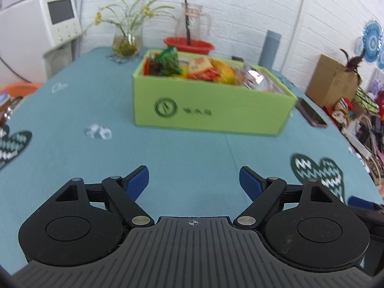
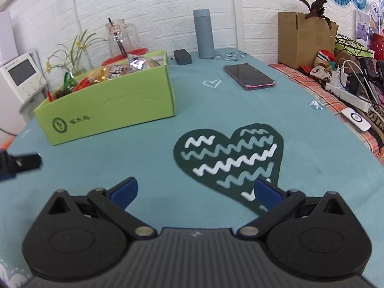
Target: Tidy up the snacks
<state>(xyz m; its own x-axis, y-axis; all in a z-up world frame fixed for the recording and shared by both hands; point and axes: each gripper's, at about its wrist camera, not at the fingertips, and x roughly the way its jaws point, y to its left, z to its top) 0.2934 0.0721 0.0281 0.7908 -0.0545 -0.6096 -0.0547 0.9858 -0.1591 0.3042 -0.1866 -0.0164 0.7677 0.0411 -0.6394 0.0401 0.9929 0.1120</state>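
Note:
A lime-green cardboard box (image 1: 211, 110) stands on the teal tablecloth (image 1: 168, 153), filled with several snack packets (image 1: 192, 66) in green, red, yellow and silver wrappers. It also shows in the right wrist view (image 2: 108, 112) at the left, with the snack packets (image 2: 120, 68) inside. My left gripper (image 1: 194, 180) is open and empty, low over the cloth in front of the box. My right gripper (image 2: 195, 190) is open and empty, over a dark heart print, to the right of the box. The left gripper's edge (image 2: 21, 163) shows at the far left.
A phone (image 2: 249, 75) lies right of the box, with a small black case (image 2: 182, 57) and grey flask (image 2: 203, 37) behind. A glass jug (image 1: 192, 21), red bowl (image 1: 189, 44) and plant vase (image 1: 126, 40) stand behind the box. Cardboard carton (image 2: 304, 39) and power strip (image 2: 348, 93) sit right.

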